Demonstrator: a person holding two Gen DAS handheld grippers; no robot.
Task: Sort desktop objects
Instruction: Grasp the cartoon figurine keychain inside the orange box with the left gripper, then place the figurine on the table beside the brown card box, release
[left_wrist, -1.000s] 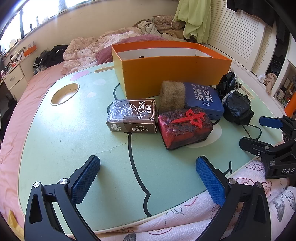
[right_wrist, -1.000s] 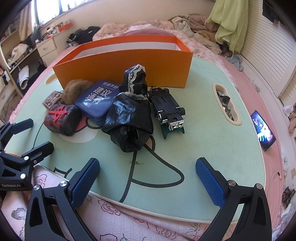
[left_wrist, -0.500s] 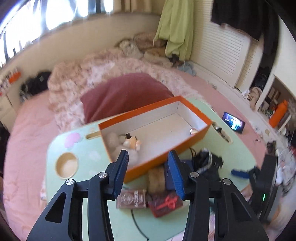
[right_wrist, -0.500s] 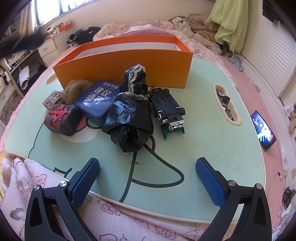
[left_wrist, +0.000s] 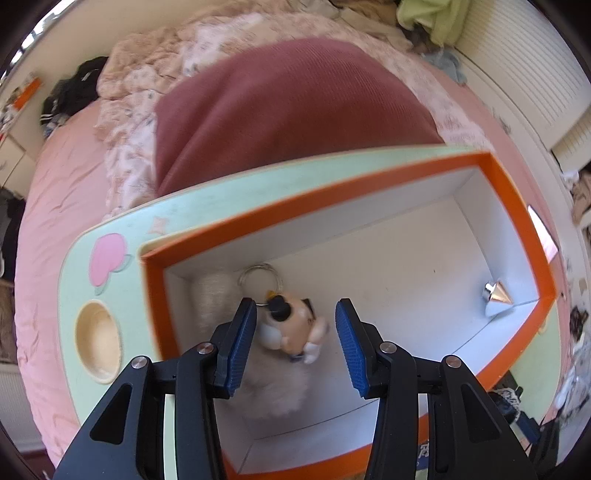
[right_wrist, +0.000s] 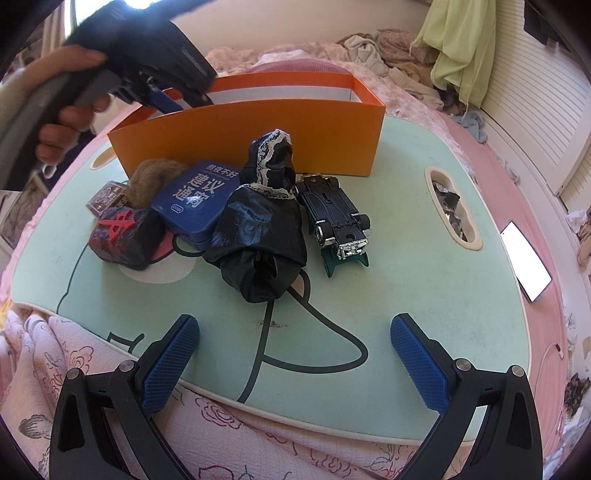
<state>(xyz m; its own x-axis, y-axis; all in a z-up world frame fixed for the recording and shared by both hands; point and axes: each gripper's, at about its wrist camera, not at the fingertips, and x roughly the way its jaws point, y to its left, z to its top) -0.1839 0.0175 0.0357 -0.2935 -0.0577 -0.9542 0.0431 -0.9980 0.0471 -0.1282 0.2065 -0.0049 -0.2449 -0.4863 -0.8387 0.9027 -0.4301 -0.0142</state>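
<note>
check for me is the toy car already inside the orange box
No, the toy car lies upside down on the table, in front of the orange box.

Toy car beside black bag (touching).

Orange box floor mostly bare through the middle and right; obstacles inside: plush keychain under the left gripper near the left wall, small silver cone by the right wall. Counter front strip ahead of the right gripper is bare; black bag and toy car block mid-counter.
</note>
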